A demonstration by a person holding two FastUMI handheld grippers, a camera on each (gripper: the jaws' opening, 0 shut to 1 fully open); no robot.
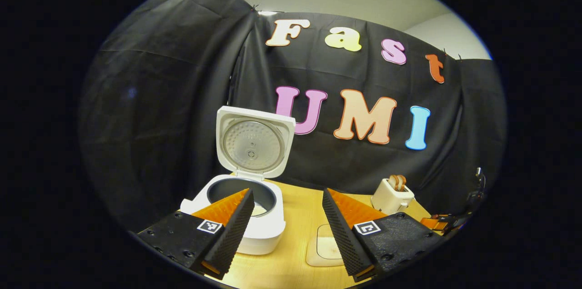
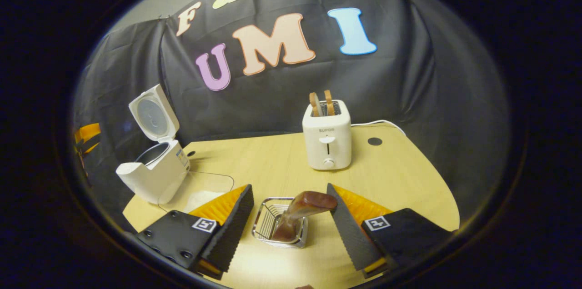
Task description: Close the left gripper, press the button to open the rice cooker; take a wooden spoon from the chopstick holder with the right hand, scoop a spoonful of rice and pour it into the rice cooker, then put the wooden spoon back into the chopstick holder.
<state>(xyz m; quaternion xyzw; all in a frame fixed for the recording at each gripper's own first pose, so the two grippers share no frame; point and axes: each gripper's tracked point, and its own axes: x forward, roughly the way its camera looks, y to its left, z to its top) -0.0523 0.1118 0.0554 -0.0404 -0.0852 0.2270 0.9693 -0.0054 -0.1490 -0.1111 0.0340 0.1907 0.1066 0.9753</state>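
Observation:
The white rice cooker [image 1: 254,230] stands open on the wooden table, its lid [image 1: 252,146] upright and a little rice in the pot. My left gripper [image 1: 287,191] is open above the table, and its left finger overlaps the cooker's rim. In the right gripper view the cooker [image 2: 157,171] sits at far left. The wooden spoon [image 2: 300,211] stands in the wire chopstick holder [image 2: 268,223], leaning right. My right gripper [image 2: 289,186] is open with the spoon and holder between its fingers. The spoon's top is close to the right finger.
A clear shallow container of rice [image 2: 200,193] lies beside the cooker, and it is visible again [image 1: 325,246] between the left gripper's fingers. A white toaster [image 2: 327,137] with two slices stands at the back, its cord trailing right. The table's edges curve off near both sides.

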